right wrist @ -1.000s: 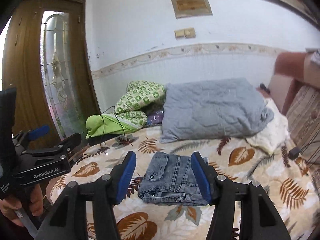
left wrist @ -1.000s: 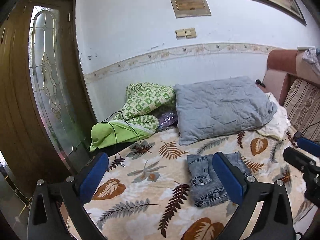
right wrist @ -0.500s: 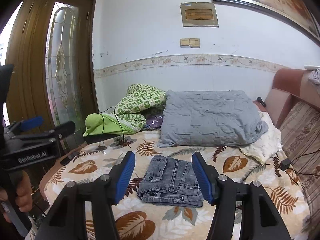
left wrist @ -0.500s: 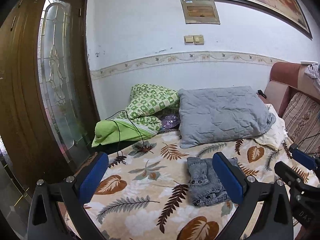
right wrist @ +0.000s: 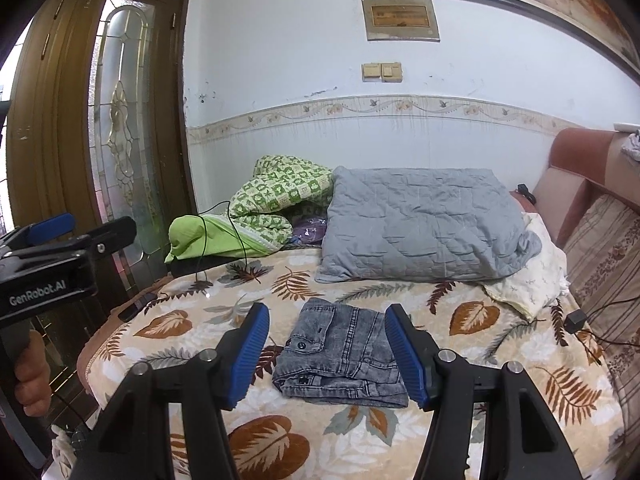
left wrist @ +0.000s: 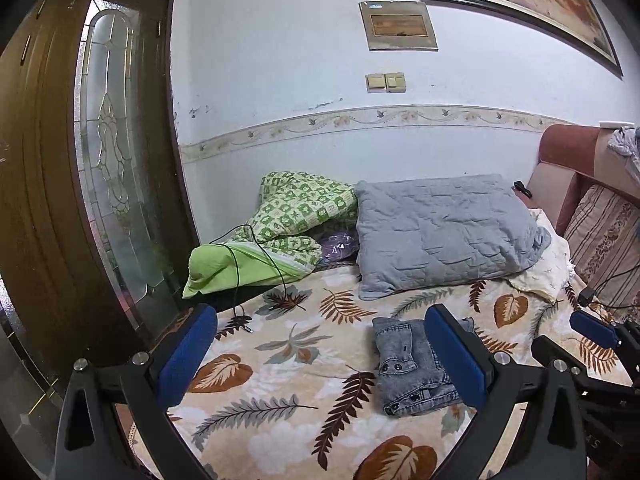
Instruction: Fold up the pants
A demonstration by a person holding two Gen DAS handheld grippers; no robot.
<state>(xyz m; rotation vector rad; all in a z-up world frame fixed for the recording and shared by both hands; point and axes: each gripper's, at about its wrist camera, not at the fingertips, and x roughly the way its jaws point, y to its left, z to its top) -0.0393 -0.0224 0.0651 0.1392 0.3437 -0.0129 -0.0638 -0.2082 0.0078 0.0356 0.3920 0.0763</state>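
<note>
Grey denim pants point(right wrist: 342, 354) lie folded into a compact rectangle on the leaf-patterned bedspread point(right wrist: 460, 420), with the buttoned waistband toward the left. In the left wrist view the same pants point(left wrist: 408, 364) sit partly behind the right finger. My left gripper point(left wrist: 320, 344) hovers well back from the bed, open wide, nothing between its blue pads. My right gripper point(right wrist: 326, 354) also hangs back above the bed's near edge, open and empty, framing the pants from a distance. The left gripper's body point(right wrist: 52, 256) shows at the left of the right wrist view, a hand point(right wrist: 32, 372) on its handle.
A grey quilted pillow point(right wrist: 424, 226) and a green checked blanket point(right wrist: 260, 212) lie against the wall at the back. A cream cloth point(right wrist: 532, 280) lies right of the pillow. A sofa backrest point(right wrist: 600, 256) borders the right, a wooden glass door point(right wrist: 100, 128) the left. A black charger point(right wrist: 575, 320) lies at the right.
Both grippers have pulled back and lifted slightly, so the views show more of the wall and door. The folded pants have not moved.
</note>
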